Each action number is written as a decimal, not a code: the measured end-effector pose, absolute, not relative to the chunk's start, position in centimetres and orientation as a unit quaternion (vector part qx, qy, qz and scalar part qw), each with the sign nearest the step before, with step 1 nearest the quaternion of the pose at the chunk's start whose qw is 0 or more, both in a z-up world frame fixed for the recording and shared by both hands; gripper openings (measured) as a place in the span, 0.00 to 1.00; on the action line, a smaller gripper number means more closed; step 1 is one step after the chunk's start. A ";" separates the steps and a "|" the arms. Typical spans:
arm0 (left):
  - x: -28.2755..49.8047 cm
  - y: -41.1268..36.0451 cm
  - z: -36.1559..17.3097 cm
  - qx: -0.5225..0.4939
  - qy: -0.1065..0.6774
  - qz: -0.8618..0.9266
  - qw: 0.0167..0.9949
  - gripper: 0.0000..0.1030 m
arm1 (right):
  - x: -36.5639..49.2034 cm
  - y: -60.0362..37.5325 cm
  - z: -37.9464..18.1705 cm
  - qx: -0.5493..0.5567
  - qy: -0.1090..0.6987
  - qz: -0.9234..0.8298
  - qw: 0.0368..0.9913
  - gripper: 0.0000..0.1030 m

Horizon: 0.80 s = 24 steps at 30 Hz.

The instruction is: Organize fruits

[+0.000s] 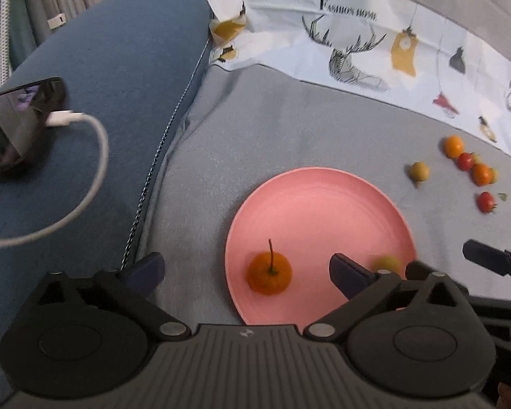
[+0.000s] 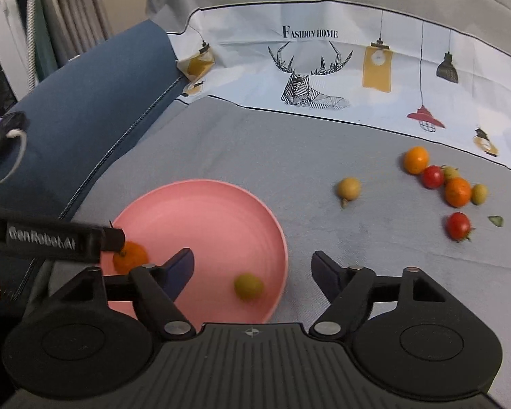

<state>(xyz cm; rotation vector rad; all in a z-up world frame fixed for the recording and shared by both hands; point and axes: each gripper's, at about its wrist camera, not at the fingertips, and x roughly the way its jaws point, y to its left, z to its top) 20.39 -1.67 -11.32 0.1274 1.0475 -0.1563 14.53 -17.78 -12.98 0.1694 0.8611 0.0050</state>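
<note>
Grippers: left gripper (image 1: 245, 272) and right gripper (image 2: 252, 266) are both gaping, carrying nothing.
Fruit: loose fruits (image 2: 456, 191) are lying right of frame, beside pink plate (image 2: 201, 204).
Handling: probably light, round, rolling; pinching gently across the middle.

Grey sofa cushion (image 2: 242, 143) carries pink plate (image 2: 201, 204), loose fruits (image 2: 456, 191).

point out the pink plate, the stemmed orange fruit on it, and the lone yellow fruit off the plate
pink plate (image 2: 201, 211): right wrist view, bare centre of plate
stemmed orange fruit (image 1: 269, 274): left wrist view, its top
lone yellow fruit (image 2: 348, 188): right wrist view, its middle
</note>
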 end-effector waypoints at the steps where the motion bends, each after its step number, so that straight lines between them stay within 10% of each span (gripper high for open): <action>1: 19.7 -1.7 -10.9 0.063 0.498 -0.077 0.861 1.00 | 13.7 -17.9 -12.6 0.079 0.418 0.003 0.905 0.81; 24: 2.0 -0.4 -2.6 0.061 0.408 -0.079 0.907 1.00 | -3.4 -13.7 -3.8 0.010 0.326 -0.009 0.945 0.96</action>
